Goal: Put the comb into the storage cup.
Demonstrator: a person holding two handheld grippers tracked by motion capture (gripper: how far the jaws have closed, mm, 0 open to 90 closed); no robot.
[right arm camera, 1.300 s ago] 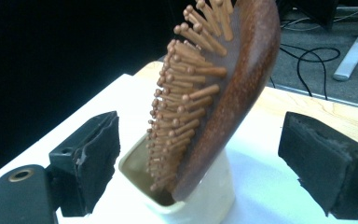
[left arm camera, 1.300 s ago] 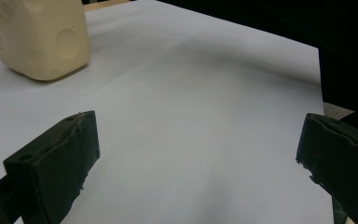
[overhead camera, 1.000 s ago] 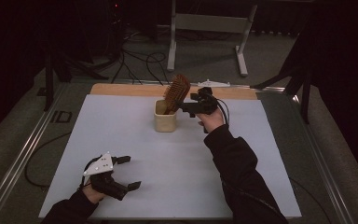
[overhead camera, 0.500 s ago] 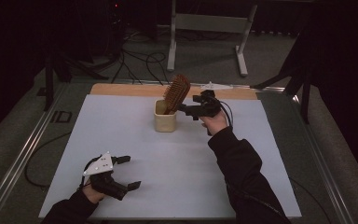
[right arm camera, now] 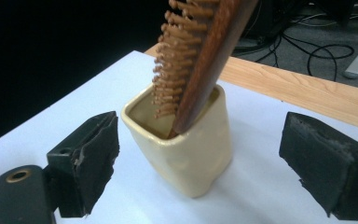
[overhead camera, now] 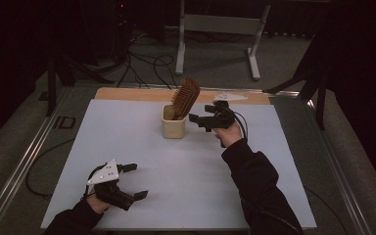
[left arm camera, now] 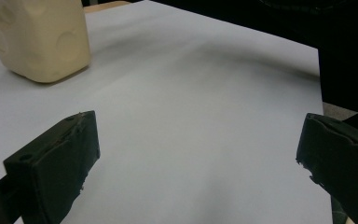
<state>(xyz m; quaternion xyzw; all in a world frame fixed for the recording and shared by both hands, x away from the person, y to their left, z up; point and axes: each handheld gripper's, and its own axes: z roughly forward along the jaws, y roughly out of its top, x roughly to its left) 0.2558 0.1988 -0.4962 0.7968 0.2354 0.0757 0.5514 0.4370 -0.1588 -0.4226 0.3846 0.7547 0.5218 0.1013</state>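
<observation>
one wooden hairbrush leans in unmarked cream cup

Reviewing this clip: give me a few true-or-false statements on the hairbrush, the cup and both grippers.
1. The wooden hairbrush stands in the cream cup. True.
2. The right gripper is clamped on the cup. False: its jaws are open, with the cup between them untouched.
3. The left gripper is open near the table's front edge. True.
4. The cup lies tipped on its side. False: it stands upright.
5. The brush leans rather than standing straight. True.
</observation>
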